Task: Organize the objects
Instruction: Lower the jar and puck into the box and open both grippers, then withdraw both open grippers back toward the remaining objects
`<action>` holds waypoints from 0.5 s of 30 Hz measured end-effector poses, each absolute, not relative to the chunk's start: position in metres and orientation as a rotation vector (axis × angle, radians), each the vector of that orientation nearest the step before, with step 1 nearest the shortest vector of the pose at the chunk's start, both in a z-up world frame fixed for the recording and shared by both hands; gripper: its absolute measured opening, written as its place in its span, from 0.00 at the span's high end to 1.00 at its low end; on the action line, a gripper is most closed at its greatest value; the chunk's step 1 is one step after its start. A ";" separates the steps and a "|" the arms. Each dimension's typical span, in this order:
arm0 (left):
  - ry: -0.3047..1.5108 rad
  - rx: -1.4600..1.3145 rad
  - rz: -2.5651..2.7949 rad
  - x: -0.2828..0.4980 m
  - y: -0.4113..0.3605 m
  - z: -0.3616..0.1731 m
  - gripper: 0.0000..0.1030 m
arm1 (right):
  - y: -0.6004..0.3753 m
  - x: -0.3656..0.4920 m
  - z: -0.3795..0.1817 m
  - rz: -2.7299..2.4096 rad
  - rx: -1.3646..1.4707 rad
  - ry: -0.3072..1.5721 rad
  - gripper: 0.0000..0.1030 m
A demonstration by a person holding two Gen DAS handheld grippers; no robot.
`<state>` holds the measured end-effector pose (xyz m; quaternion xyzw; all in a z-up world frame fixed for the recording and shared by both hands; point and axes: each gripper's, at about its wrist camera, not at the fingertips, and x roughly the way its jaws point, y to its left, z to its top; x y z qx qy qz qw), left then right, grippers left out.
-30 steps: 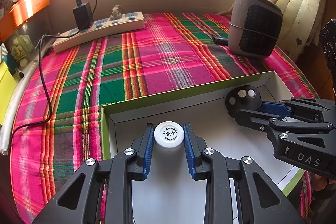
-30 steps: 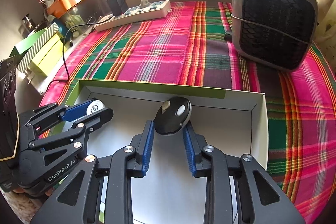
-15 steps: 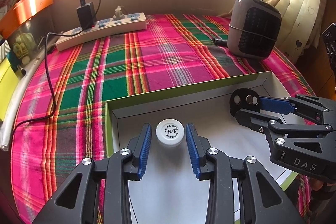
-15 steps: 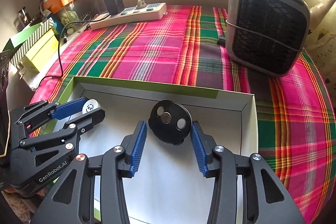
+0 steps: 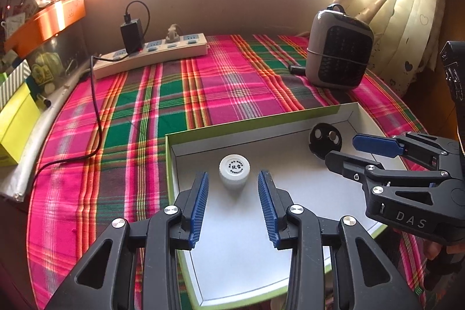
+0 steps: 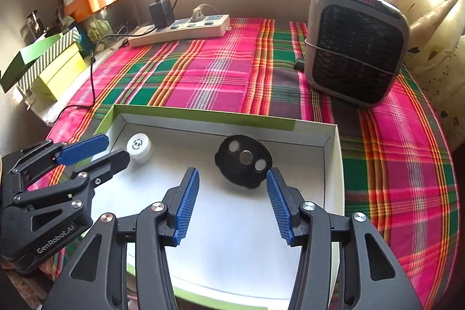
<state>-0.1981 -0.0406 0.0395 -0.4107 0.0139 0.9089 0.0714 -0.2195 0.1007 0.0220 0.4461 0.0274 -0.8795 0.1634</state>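
- The white bottle (image 5: pixel 234 172) is left upright inside the green-edged box (image 5: pixel 171 164), apparently released; the left gripper (image 5: pixel 233 204) has just been opening, its jaws spread clear.
- The black disc (image 6: pixel 243 160) is laid near the box's far wall; the right gripper (image 6: pixel 232 204), also just opening, pinches nothing.

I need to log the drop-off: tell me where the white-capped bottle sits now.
The white-capped bottle stands upright in the green-edged tray, toward its left end, free ahead of the open left gripper.

Both wrist views look steeply down, close over the white box (image 5: pixel 293 132); each shows the other gripper, at 3 and 9 o'clock.
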 end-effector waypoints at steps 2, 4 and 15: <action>0.054 -1.223 2.743 -0.193 -0.040 0.042 0.67 | 0.102 -0.216 0.024 -2.517 1.268 0.068 0.52; 0.061 -1.204 2.752 -0.186 -0.040 0.046 0.67 | 0.104 -0.211 0.027 -2.526 1.255 0.060 0.52; 0.085 -1.156 2.771 -0.153 -0.037 0.056 0.67 | 0.112 -0.178 0.037 -2.570 1.201 0.019 0.52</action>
